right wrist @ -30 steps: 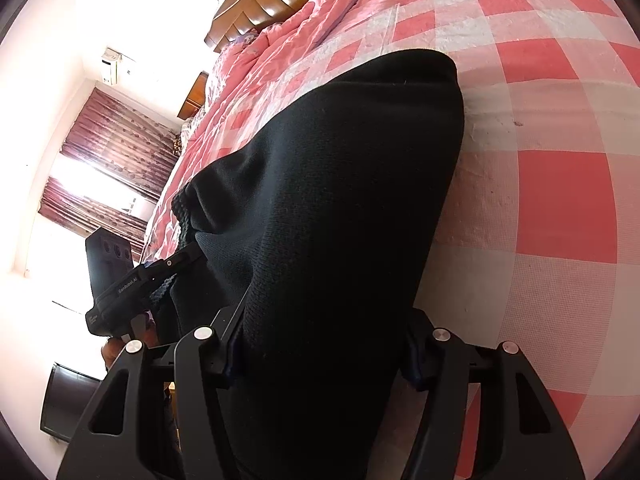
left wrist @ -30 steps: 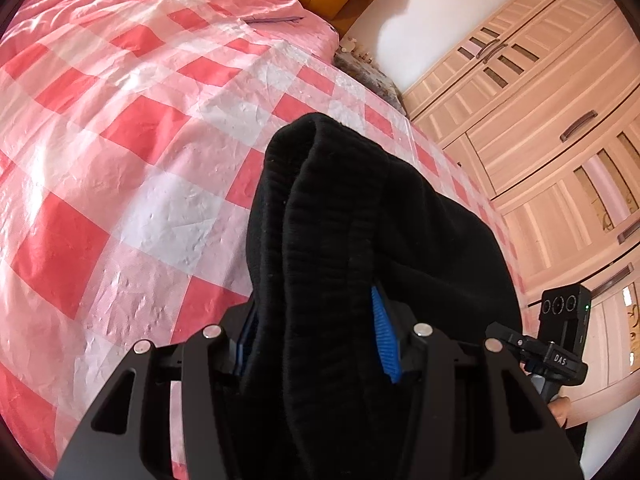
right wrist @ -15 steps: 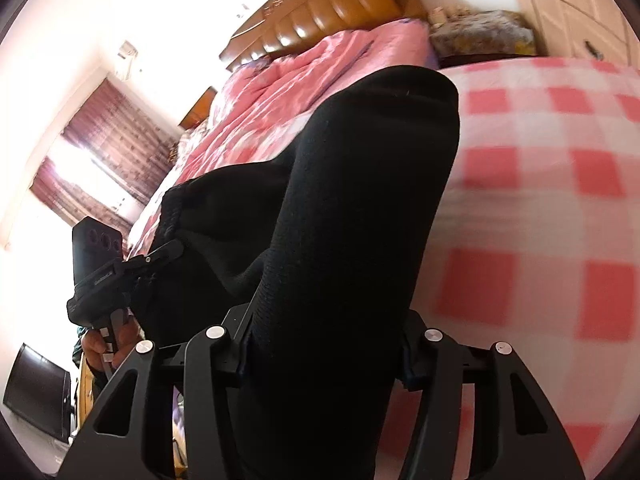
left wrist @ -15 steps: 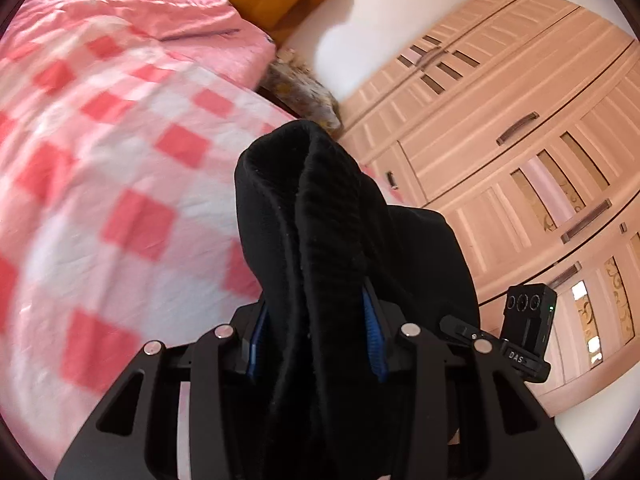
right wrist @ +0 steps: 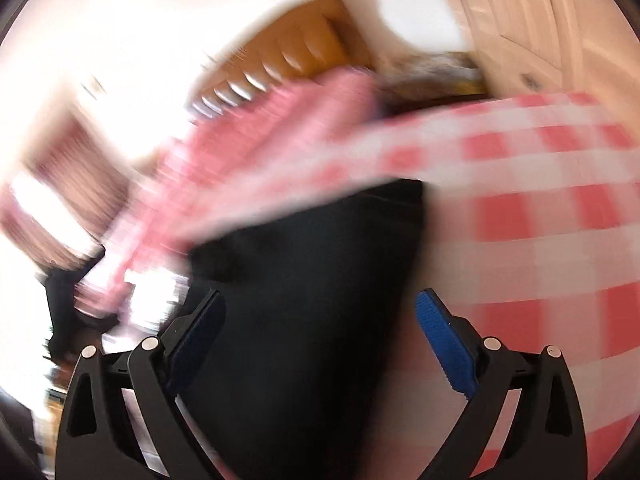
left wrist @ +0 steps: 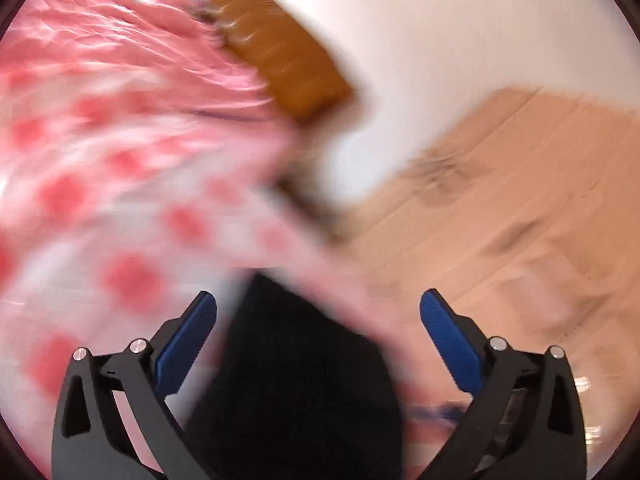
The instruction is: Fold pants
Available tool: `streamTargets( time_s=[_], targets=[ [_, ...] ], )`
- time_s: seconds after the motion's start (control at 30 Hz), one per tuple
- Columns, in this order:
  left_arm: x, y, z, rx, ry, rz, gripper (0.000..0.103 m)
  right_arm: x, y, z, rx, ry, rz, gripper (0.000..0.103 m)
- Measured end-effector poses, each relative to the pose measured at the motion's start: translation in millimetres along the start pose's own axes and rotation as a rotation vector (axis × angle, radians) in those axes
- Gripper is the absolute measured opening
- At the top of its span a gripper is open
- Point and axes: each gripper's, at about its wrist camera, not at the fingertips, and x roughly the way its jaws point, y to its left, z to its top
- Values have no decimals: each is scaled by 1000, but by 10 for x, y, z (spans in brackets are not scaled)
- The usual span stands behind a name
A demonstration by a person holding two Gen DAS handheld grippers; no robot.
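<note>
Both grippers, left (left wrist: 318,316) and right (right wrist: 318,314), are spread wide, nothing clamped. Black pants (right wrist: 304,300) lie loose near the bed (right wrist: 560,208) edge; the fold could be dragged open if cloth is snagged.

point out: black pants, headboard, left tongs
black pants (right wrist: 304,280), right wrist view, middle of the dark fabric.
headboard (left wrist: 288,64), left wrist view, blurred brown padded face.
left tongs (left wrist: 318,344), left wrist view, open gap midway between the blue fingertips.
</note>
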Motion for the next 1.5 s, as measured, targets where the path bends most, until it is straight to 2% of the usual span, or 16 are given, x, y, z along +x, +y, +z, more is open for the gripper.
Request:
streamTargets(
  time_s=[0.07, 0.1, 0.23, 0.33, 0.43, 0.5, 0.6, 0.67, 0.8, 0.97, 1.03, 1.13, 1.2, 1.3, 1.37, 1.5],
  targets=[
    [264, -110, -50, -28, 170, -176, 101, 184, -64, -16, 107, 105, 205, 99],
    [450, -154, -110, -23, 249, -194, 101, 331, -113, -44, 137, 177, 209, 99],
    [972, 13, -356, 13, 438, -51, 96, 479, -127, -59, 92, 245, 129, 98],
    [1032, 41, -441, 112, 433, 66, 89, 562, -149, -43, 73, 284, 66, 94],
    [992, 174, -400, 74, 423, 87, 83, 630, -89, -102, 44, 273, 27, 94],
    [936, 122, -338, 63, 425, 104, 86, 621, 17, -42, 16, 285, -5, 96],
    [956, -121, -128, 127, 369, 126, 99, 575, 97, 294, -22, 175, -37, 99],
    [1214, -204, 54, 140, 350, 154, 101, 715, 54, 556, -61, 146, -109, 99],
    [1819, 36, 166, 131, 433, 261, 101, 1407, -510, 787, 60, 332, -136, 99],
    [1865, 43, 153, 186, 398, 283, 101, 1442, -533, 766, 31, 302, -137, 99],
    [1762, -111, 137, 241, 354, 308, 101, 1232, -274, 655, -30, 242, -245, 99],
    [1247, -525, -77, 375, 242, 325, 101, 774, 226, 245, -196, 160, -209, 99],
    [996, -542, -332, 394, 263, 319, 101, 700, 279, -85, -228, 211, -238, 99],
    [987, -218, -762, 449, 337, 381, 101, 861, 366, -456, -451, 222, -378, 99],
    [961, -277, -924, 595, 290, 418, 101, 961, 414, -458, -453, 231, -436, 99],
    [692, -524, -874, 551, 251, 469, 101, 668, 661, -453, -438, 132, -447, 99]
  ],
)
